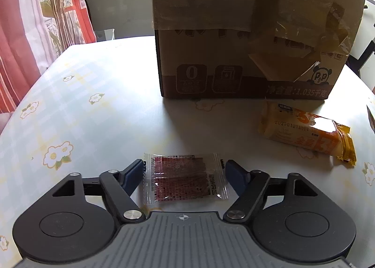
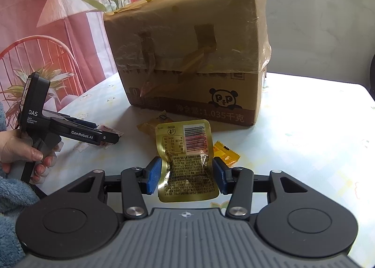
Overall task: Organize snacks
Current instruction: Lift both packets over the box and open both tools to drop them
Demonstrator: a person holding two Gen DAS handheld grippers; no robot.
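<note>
The left gripper (image 1: 185,169) has its jaws spread around a clear red-brown snack packet (image 1: 184,179). The right gripper (image 2: 187,174) has its jaws clamped on a crinkled gold pouch (image 2: 187,162) bearing a barcode.

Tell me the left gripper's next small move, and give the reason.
Probably close the left gripper on the clear red snack packet. The packet lies flat on the table between its open fingers, which flank both edges without pinching. The right gripper already grips the gold pouch.
</note>
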